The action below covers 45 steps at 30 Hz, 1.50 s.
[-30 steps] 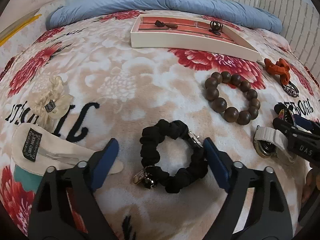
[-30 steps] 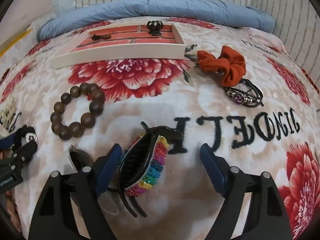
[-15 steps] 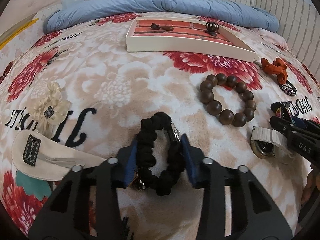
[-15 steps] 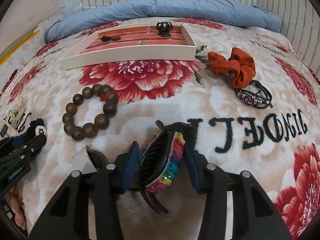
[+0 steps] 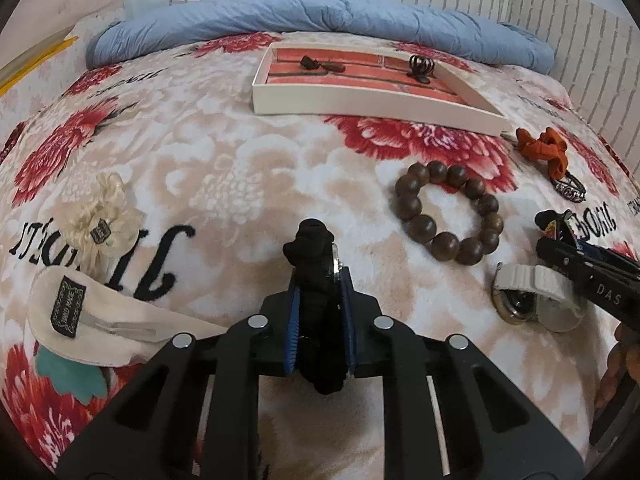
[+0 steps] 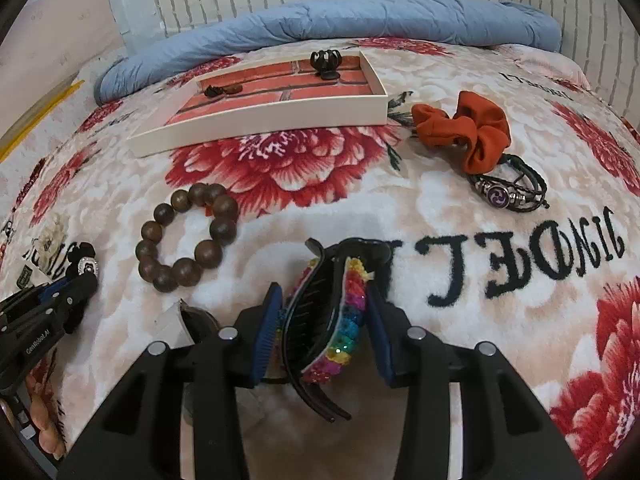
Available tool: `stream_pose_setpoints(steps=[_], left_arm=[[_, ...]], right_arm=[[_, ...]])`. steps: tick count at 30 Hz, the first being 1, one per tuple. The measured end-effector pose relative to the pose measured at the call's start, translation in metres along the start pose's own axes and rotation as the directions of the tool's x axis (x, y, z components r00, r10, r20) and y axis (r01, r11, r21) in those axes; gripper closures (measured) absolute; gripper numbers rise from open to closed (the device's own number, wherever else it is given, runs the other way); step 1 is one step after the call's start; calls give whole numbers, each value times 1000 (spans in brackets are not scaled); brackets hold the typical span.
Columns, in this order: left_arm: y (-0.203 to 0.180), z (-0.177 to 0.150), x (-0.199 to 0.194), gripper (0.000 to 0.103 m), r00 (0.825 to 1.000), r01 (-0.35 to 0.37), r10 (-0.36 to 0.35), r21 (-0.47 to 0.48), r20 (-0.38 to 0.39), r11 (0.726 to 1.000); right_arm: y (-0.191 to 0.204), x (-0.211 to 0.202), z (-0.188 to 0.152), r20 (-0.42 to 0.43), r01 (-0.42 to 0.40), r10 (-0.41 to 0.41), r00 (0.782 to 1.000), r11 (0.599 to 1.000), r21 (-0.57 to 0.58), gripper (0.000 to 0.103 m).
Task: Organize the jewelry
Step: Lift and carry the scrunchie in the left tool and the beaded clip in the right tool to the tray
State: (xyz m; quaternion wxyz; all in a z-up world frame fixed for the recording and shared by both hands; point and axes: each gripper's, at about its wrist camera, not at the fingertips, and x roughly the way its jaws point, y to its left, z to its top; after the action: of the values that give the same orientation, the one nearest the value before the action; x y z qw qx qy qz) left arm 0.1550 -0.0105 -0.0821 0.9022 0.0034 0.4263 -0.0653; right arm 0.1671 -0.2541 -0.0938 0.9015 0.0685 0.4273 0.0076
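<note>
Left wrist view: left gripper (image 5: 320, 312) closed tight, blue pads squeezing the black scrunchie (image 5: 316, 264). Scrunchie squashed into an upright strip, top end sticking out past the fingertips, a silver charm on its right side. Cannot tell if it's off the floral blanket (image 5: 200, 152) or resting on it. Near left: cream fabric pouch (image 5: 92, 320) w/ a dark label; just beyond it a cream scrunchie (image 5: 102, 216). Right of centre: wooden bead bracelet (image 5: 448, 212) lying flat. Near right: watch w/ white strap (image 5: 532, 296), right gripper's black body partly over it. Far centre: white tray (image 5: 372, 100) w/ brick-pattern floor, holding a small dark brown piece at left and a black claw clip (image 5: 420, 67) at right. Orange scrunchie (image 5: 542, 150) just right of tray's near corner, black cord bracelet (image 5: 570, 188) just nearer than it. Blue duvet (image 5: 320, 16) rolled along the far edge.

Right wrist view: right gripper (image 6: 322, 328) part-closed around the rainbow hair claw (image 6: 332, 316); both pads look to touch the clip's sides, firmness of grip unclear. Clip's black teeth face left, coloured strip faces right. Bead bracelet (image 6: 186, 236) far left of it, left gripper w/ black scrunchie (image 6: 82, 260) at left edge. Orange scrunchie (image 6: 464, 128) far right, touching cord bracelet (image 6: 508, 188) w/ purple charm. Tray (image 6: 260, 124) far centre.
</note>
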Motion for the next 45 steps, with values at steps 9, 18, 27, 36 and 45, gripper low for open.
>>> stream_pose_setpoints(steps=[9, 18, 27, 36, 45], left_arm=[[4, 15, -3, 87, 999, 19, -18, -20, 44, 1000], [-3, 57, -6, 87, 991, 5, -3, -12, 136, 1000], [-13, 138, 13, 87, 971, 0, 12, -47, 240, 999], [-11, 229, 47, 87, 940, -57, 77, -71, 332, 996], [-10, 254, 108, 87, 941, -95, 101, -34, 322, 995]], right_arm=[[-19, -3, 8, 41, -82, 79, 996, 994, 75, 62], [-16, -6, 38, 142, -110, 105, 984, 994, 26, 62], [-13, 14, 108, 244, -124, 124, 962, 992, -15, 62], [8, 62, 189, 309, -77, 105, 945, 992, -100, 62], [10, 122, 219, 286, -33, 61, 956, 994, -100, 62]])
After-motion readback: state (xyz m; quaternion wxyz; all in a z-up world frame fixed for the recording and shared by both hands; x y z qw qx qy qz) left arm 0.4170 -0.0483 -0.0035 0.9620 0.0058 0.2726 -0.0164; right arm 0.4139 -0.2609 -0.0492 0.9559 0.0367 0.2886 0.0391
